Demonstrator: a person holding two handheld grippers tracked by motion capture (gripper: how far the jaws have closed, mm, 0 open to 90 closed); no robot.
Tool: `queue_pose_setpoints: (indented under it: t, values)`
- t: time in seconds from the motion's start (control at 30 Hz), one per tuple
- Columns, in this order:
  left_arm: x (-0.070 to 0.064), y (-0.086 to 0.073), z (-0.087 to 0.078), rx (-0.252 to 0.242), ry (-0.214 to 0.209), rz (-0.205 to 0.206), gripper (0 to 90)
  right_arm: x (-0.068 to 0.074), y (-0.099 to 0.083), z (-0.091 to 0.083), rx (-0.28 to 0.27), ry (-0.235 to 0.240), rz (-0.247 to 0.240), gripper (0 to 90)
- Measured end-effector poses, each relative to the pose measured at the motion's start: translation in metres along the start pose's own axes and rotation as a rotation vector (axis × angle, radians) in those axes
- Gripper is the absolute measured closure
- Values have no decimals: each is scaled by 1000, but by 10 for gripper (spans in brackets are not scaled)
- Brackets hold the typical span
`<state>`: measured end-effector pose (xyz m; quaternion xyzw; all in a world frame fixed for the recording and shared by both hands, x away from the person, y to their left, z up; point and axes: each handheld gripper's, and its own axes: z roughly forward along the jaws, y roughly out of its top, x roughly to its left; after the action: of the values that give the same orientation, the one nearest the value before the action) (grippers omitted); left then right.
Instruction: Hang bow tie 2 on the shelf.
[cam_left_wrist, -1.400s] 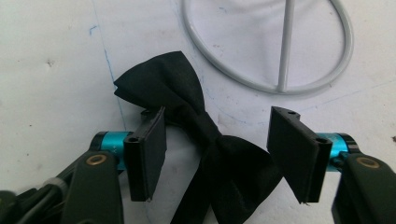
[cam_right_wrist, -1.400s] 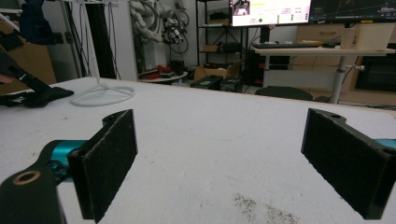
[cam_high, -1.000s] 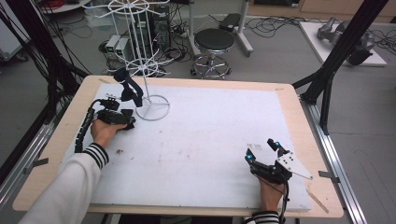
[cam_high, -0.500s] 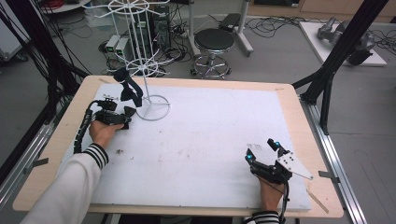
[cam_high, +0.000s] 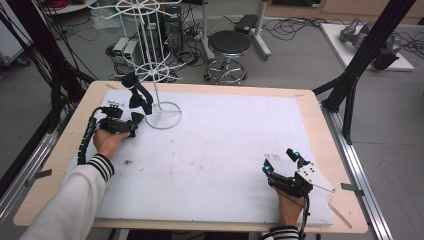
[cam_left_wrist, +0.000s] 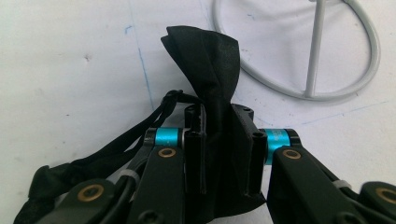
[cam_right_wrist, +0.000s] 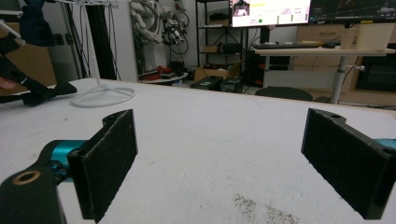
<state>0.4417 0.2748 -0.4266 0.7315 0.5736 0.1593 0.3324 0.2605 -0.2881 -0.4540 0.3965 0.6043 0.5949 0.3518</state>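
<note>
My left gripper rests on the white mat at the far left, shut on a piece of black cloth. The cloth fans out past the jaws toward the ring base of a white wire rack. Black straps trail off the cloth on the left. Another black cloth piece hangs from a lower arm of the rack, just above the left gripper; I cannot tell whether it joins the held piece. Near the front right edge, my right gripper lies open on the mat with nothing between its pads.
The white mat covers most of the wooden table and carries some dark smudges. The rack's tall pole rises at the back left. A stool and cables sit on the floor beyond the table.
</note>
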Motion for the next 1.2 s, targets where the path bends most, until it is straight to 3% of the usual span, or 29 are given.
queue_pose_setpoints:
  t: [0.37,0.77,1.0,1.2]
  values:
    - [10,1,-17,-59,-20,-30,757,0,0,0,1,-3,-1,100]
    - [19,3,-44,-136,-55,-16,757,1,0,0,7,-1,2,100]
    - [25,1,-62,-183,-52,-9,757,1,0,0,7,-2,-3,99]
    - [28,0,-74,-241,-100,-5,757,1,0,0,7,-2,-4,100]
